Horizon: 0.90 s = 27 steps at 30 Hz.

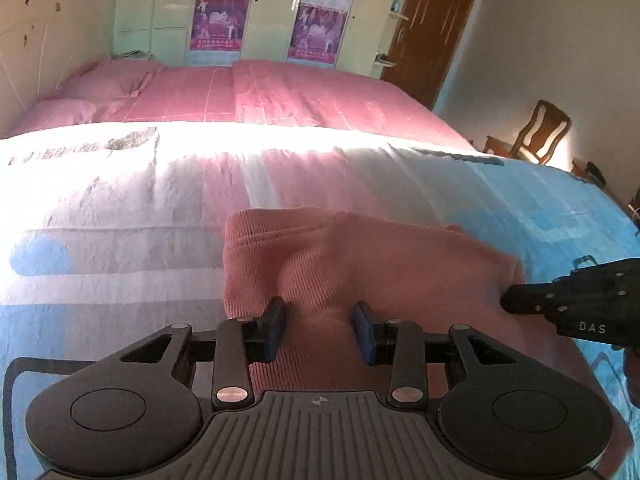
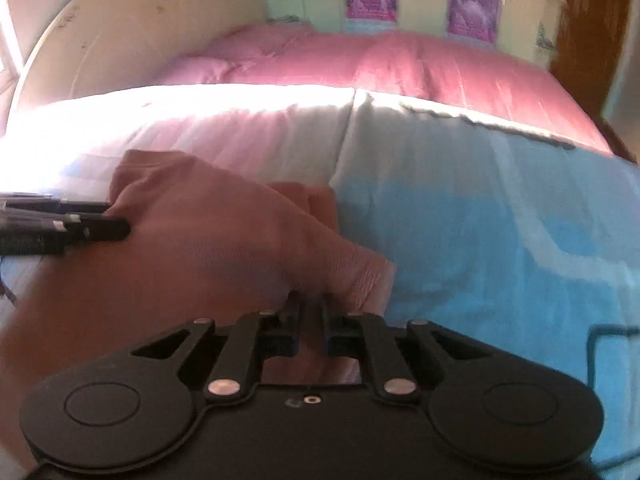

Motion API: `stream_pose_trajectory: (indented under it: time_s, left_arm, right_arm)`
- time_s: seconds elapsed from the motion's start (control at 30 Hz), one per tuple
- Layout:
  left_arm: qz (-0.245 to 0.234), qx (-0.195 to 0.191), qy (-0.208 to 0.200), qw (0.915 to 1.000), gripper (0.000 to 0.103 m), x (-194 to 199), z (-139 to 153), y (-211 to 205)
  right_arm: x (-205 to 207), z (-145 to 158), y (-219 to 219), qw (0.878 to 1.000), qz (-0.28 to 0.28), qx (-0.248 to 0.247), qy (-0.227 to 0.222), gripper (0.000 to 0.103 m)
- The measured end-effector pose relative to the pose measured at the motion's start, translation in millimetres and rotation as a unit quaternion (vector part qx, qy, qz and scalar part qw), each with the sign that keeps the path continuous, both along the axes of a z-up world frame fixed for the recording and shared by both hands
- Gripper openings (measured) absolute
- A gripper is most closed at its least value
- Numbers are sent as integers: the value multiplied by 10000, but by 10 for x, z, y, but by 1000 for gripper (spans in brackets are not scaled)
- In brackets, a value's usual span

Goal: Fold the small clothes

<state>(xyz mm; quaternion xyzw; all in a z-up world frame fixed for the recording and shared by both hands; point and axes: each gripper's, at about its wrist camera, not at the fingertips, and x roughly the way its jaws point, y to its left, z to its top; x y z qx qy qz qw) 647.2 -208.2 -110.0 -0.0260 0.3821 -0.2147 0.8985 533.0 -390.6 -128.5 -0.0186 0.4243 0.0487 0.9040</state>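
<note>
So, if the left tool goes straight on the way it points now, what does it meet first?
Most likely the pink garment: the left tool already has a raised fold of it between its fingers, and the cloth spreads ahead. Beyond it lies the bed cover. Depth is hard to judge here.

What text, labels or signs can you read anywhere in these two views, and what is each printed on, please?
"DAS": white letters on the right gripper.
Posters on the wardrobe: print too small to read.
Dark lettering on the white-and-blue bed cover: washed out, unreadable.
</note>
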Motion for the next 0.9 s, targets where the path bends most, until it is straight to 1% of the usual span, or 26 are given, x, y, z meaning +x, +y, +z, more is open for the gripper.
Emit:
stream_pose_trajectory:
  time_s: [0.03,0.1,0.13,0.17,0.2,0.27,0.3,0.33,0.37,0.4,0.47,0.5,0.57,0.63,0.67,0.7,0.73,0.77,0.8,0.83,0.87,0.9]
  left_arm:
    - [37,43,-32,10000,38,-38,51,0]
    - [64,86,-220,9997,38,-166,170,2]
    - [22,78,-371,9993,38,-267,233,12]
    - [-32,72,-500,9987,38,-360,273,23]
    - [-111,81,-552,9984,38,-415,286,6]
    - [-239,268,-364,9987,38,-381,182,-79]
    - [-268,384,-211,9987,39,-337,100,-125]
    - [-288,436,-219,9984,42,-294,63,-156]
    - [-262,445,-196,9985,42,-281,96,-170]
    - [-252,419,-200,9986,42,-280,156,-162]
    - [-222,231,-478,9983,42,-316,276,-102]
    - [-190,176,-483,9985,42,-274,291,-76]
    - [-137,303,-493,9982,42,-127,263,-95]
    - [-20,347,-428,9985,42,63,197,-115]
    - [23,333,-324,9989,42,152,141,-125]
    - [56,325,-84,9994,42,242,44,-135]
    - [74,141,151,9998,46,304,-34,-122]
    - [124,-45,184,9997,47,306,-64,-77]
    - [155,-88,198,9996,47,294,-51,-45]
    - [195,-51,145,9997,47,245,-7,-28]
    - [162,29,10,9999,47,155,59,-20]
    - [74,105,-122,9998,47,31,128,-19]
  right_arm:
    - [-8,10,-10,10000,-4,4,5,8]
    - [-30,42,18,10000,-19,-96,11,8]
    - [-26,75,45,9999,-65,-149,-53,13]
    - [-71,148,86,9996,-79,-125,-225,16]
    - [-145,207,111,9991,-38,-74,-419,16]
    - [-215,243,198,9980,109,-14,-618,15]
    - [-182,189,231,9983,133,-79,-567,14]
    - [-92,64,244,9994,19,-241,-263,13]
    - [-39,-65,221,9994,-112,-324,-39,13]
    - [-69,-55,201,9994,-146,-262,-154,13]
    - [-96,9,193,9995,-183,-205,-180,14]
    - [-131,57,173,9993,-191,-92,-314,16]
    - [-122,138,140,9982,-228,127,-534,16]
    - [-15,236,166,9969,-294,169,-717,17]
    - [92,267,214,9962,-286,279,-777,17]
    - [188,267,246,9957,-252,396,-804,19]
    - [278,225,267,9966,-260,416,-659,19]
    - [435,71,295,9991,-332,207,-175,17]
    - [452,-8,280,9994,-327,98,-57,17]
    - [434,-9,278,9995,-288,68,-142,17]
    - [428,19,277,9995,-283,46,-123,17]
    - [371,89,278,9994,-301,17,-147,19]
